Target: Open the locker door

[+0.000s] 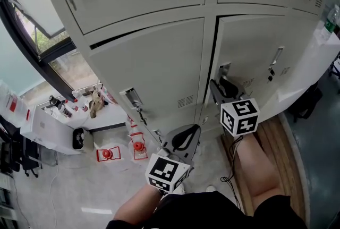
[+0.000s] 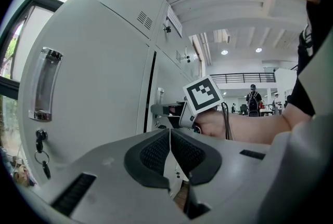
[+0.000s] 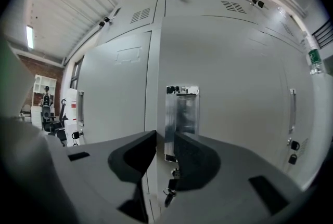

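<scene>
The grey locker door (image 1: 255,58) is in the lower row, and a dark slit runs along its left edge. Its metal handle (image 1: 225,69) sits near that edge. My right gripper (image 1: 222,87) is up against the handle. In the right gripper view, the jaws of the right gripper (image 3: 165,137) straddle the left strip of the handle (image 3: 182,108). They stand open, with a thin gap still showing at the left jaw. Keys (image 3: 169,194) hang below the handle. My left gripper (image 1: 183,137) hangs lower left, clear of the lockers. The left gripper (image 2: 170,137) is shut on nothing.
The neighbouring door on the left has its own handle (image 1: 132,98) with keys hanging from it. A window (image 1: 32,5) is at far left. Red objects (image 1: 138,145) and a white unit (image 1: 53,121) stand on the floor. A wooden platform (image 1: 276,143) lies at right.
</scene>
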